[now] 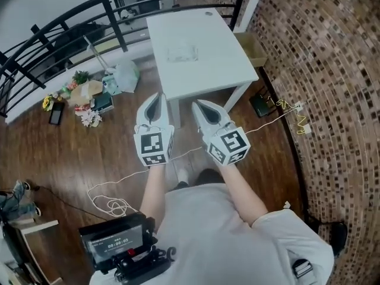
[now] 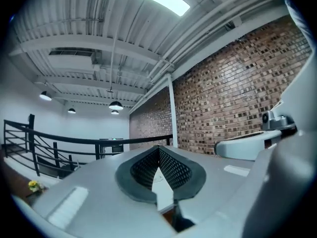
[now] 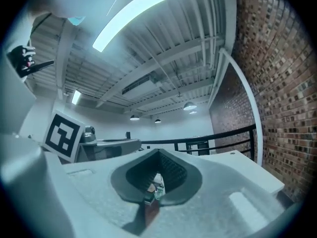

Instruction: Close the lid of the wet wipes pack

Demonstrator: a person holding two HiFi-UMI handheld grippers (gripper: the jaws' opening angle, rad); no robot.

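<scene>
Left tongs (image 1: 157, 100) clenched on nothing; right tongs (image 1: 200, 107) clenched too, both held level side by side, likely readied for the approach; well ahead, the wet wipes pack (image 1: 181, 53) lies mid-tabletop (image 1: 222, 70); its lid is too small to read.

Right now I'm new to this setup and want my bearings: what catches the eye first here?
The left gripper and right gripper, white with marker cubes, sit side by side mid-frame, jaws shut and empty, pointing at a white table. On it lies the wet wipes pack, untouched. A brick wall fills the right; bags and clutter litter the wooden floor at left.
</scene>
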